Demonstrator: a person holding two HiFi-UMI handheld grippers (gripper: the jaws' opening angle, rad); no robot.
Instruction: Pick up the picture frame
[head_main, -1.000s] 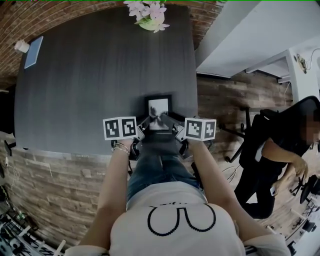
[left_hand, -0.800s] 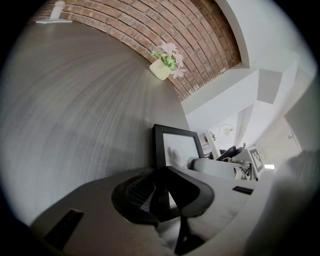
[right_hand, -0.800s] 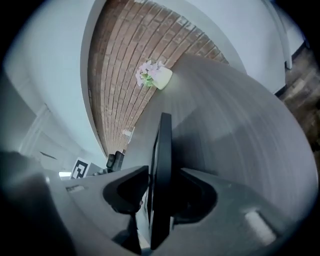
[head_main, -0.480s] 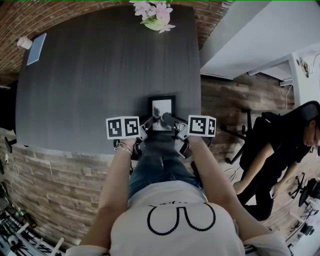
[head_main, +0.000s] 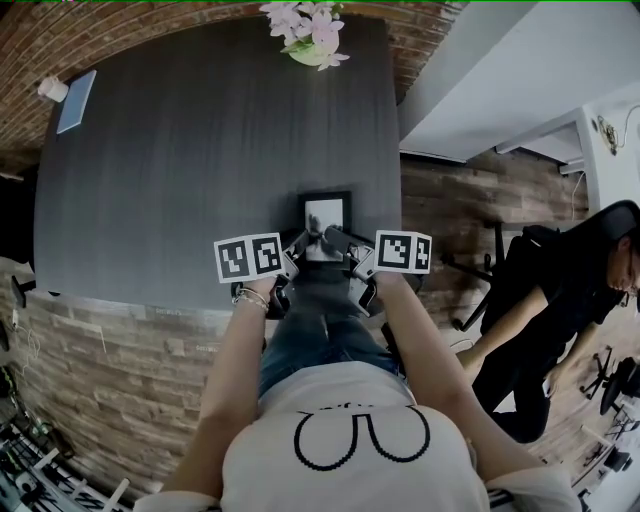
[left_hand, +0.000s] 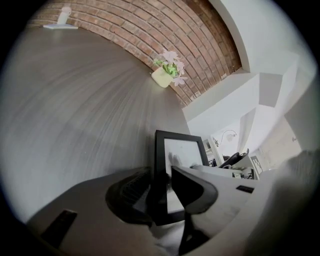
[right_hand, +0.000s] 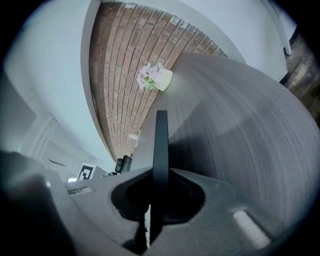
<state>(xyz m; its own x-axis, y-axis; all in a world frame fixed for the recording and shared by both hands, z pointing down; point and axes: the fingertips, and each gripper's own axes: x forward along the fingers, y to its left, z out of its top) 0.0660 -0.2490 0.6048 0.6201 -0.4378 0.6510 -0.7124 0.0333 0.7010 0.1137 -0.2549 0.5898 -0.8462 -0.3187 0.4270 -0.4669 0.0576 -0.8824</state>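
The picture frame (head_main: 325, 213) is down at the 5 o'clock edge of the table (head_main: 180, 150). The right claw (right_hand: 159, 192) is clamped tight on its thin side edge from about 4 o'clock, I'd guess so that hand can do the lifting. The left claw (left_hand: 167, 192) straddles the frame's 8 o'clock border with its jaws opening and the pads looking just off it, so it's more steadying than gripping. No brand or writing I can read anywhere, just the black-and-white square markers on the claw cubes (head_main: 250, 257).

Black picture frame (head_main: 325, 215), seemingly dark-grey table (head_main: 200, 150)
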